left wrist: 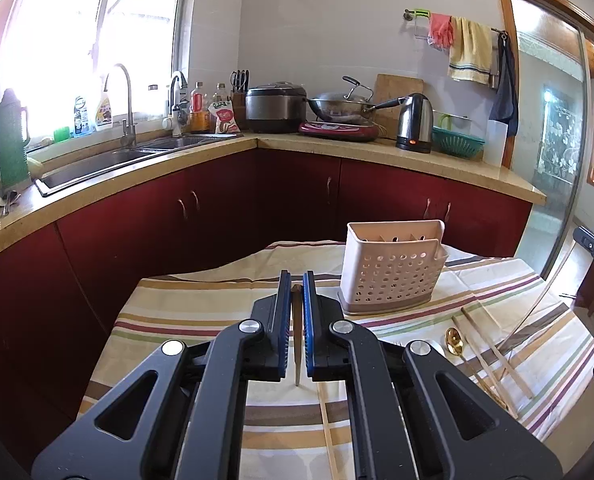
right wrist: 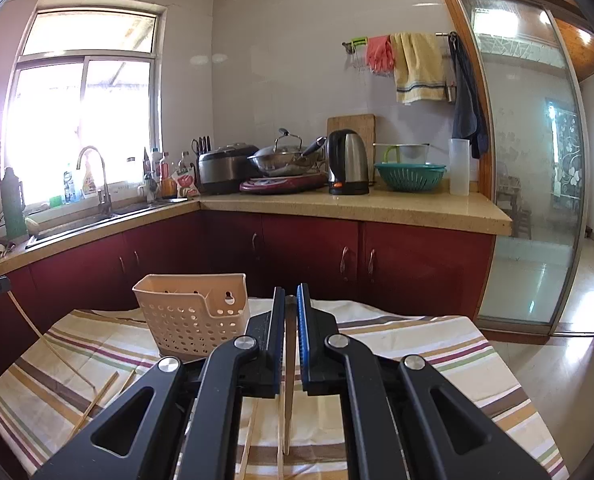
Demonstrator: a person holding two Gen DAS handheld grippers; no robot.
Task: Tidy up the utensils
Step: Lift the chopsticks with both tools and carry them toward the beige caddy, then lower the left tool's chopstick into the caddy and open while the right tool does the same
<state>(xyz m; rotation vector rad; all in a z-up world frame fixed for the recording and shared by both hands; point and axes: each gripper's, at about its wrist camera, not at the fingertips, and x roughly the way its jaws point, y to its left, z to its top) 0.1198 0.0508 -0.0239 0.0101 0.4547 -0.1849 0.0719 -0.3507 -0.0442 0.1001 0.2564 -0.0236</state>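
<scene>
A beige perforated utensil caddy point(left wrist: 393, 270) stands on the striped tablecloth point(left wrist: 201, 308); it also shows in the right wrist view point(right wrist: 195, 314). My left gripper point(left wrist: 296, 282) is shut on a wooden chopstick point(left wrist: 297, 340), held above the cloth left of the caddy. My right gripper point(right wrist: 291, 300) is shut on another wooden chopstick point(right wrist: 289, 368), right of the caddy. A gold spoon point(left wrist: 454, 342) and loose chopsticks point(left wrist: 493, 356) lie on the cloth to the right. More chopsticks point(right wrist: 97, 400) lie at the left in the right wrist view.
Red kitchen cabinets point(left wrist: 217, 208) under a stone counter stand behind the table, with a sink point(left wrist: 109, 164), rice cooker point(left wrist: 275, 106), wok point(left wrist: 341, 106), kettle point(left wrist: 415, 122) and green colander point(left wrist: 457, 142). A glass sliding door point(right wrist: 529, 160) is at the right.
</scene>
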